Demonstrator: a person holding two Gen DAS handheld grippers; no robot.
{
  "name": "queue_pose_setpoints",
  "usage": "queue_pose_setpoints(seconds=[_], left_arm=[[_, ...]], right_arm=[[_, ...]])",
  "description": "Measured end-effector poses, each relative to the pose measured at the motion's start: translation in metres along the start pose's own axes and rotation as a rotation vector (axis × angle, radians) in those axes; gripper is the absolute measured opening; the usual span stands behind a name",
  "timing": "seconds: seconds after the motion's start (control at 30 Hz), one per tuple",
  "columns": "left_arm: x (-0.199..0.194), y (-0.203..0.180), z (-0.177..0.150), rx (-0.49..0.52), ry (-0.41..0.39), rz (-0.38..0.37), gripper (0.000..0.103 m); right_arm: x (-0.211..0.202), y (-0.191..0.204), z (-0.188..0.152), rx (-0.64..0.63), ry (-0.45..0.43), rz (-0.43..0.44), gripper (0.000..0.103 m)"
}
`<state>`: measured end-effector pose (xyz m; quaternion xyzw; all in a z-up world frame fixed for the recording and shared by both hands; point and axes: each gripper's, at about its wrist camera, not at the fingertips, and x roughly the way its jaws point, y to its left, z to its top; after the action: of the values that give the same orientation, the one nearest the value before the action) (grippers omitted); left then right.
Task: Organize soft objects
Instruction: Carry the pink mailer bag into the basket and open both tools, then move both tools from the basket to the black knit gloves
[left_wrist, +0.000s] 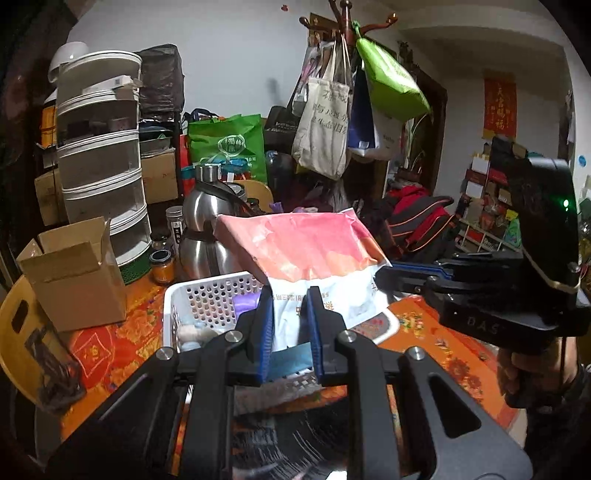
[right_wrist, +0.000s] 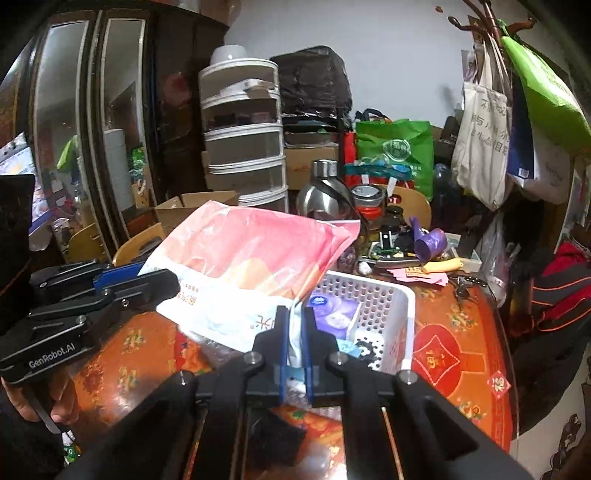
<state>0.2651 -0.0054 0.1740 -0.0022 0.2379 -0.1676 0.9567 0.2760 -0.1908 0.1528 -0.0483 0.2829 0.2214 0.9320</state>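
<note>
A soft pink-and-white plastic pack (left_wrist: 306, 251) hangs lifted above the white perforated basket (left_wrist: 207, 295), held at both ends. My left gripper (left_wrist: 290, 295) is shut on the pack's white lower edge. My right gripper (right_wrist: 295, 314) is shut on the other white edge of the pack (right_wrist: 251, 258). Each gripper shows in the other's view: the right one (left_wrist: 388, 275) at the pack's right side, the left one (right_wrist: 162, 277) at its left. The basket (right_wrist: 384, 295) holds purple packets and small items.
An orange-red patterned cloth covers the table (right_wrist: 443, 354). A cardboard box (left_wrist: 74, 273), steel kettles (left_wrist: 207, 229), jars and a stacked white container tower (left_wrist: 103, 158) stand behind. Bags hang on a coat rack (left_wrist: 332, 110). A purple balloon (right_wrist: 428, 240) and clutter lie beyond the basket.
</note>
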Motion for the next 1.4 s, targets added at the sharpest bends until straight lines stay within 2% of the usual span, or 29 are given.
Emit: queue_pose_setpoints(seconds=[0.17, 0.37, 0.47, 0.73, 0.93, 1.03, 1.1, 1.13, 1.17, 1.2, 1.27, 1.33, 1.4], left_arm=[[0.049, 0.009, 0.01, 0.004, 0.046, 0.013, 0.016], [0.105, 0.021, -0.003, -0.025, 0.124, -0.009, 0.016], [0.121, 0.025, -0.012, -0.041, 0.144, -0.021, 0.016], [0.166, 0.041, -0.039, -0.054, 0.217, 0.013, 0.016], [0.189, 0.054, -0.055, -0.072, 0.254, 0.042, 0.019], [0.192, 0.061, -0.059, -0.087, 0.259, 0.068, 0.035], [0.192, 0.062, -0.062, -0.074, 0.254, 0.076, 0.056], [0.188, 0.062, -0.063, -0.071, 0.246, 0.075, 0.059], [0.185, 0.062, -0.063, -0.072, 0.235, 0.079, 0.065], [0.182, 0.064, -0.063, -0.076, 0.221, 0.084, 0.072], [0.175, 0.065, -0.062, -0.087, 0.205, 0.081, 0.086], [0.169, 0.067, -0.061, -0.085, 0.182, 0.091, 0.09], [0.164, 0.068, -0.062, -0.083, 0.172, 0.109, 0.09]], right_arm=[[0.039, -0.021, 0.004, 0.026, 0.059, -0.017, 0.005], [0.085, -0.039, -0.016, 0.058, 0.131, -0.02, 0.005], [0.1, -0.045, -0.027, 0.081, 0.157, -0.015, 0.005], [0.13, -0.046, -0.041, 0.064, 0.203, -0.046, 0.005], [0.138, -0.044, -0.045, 0.068, 0.206, -0.046, 0.006], [0.139, -0.047, -0.045, 0.1, 0.197, -0.042, 0.009], [0.139, -0.051, -0.046, 0.117, 0.206, -0.055, 0.014], [0.14, -0.053, -0.047, 0.126, 0.209, -0.06, 0.019], [0.139, -0.055, -0.047, 0.133, 0.211, -0.068, 0.029], [0.138, -0.058, -0.048, 0.139, 0.208, -0.073, 0.035], [0.133, -0.061, -0.049, 0.149, 0.192, -0.084, 0.06], [0.127, -0.063, -0.05, 0.148, 0.172, -0.096, 0.071], [0.122, -0.064, -0.05, 0.145, 0.162, -0.116, 0.071]])
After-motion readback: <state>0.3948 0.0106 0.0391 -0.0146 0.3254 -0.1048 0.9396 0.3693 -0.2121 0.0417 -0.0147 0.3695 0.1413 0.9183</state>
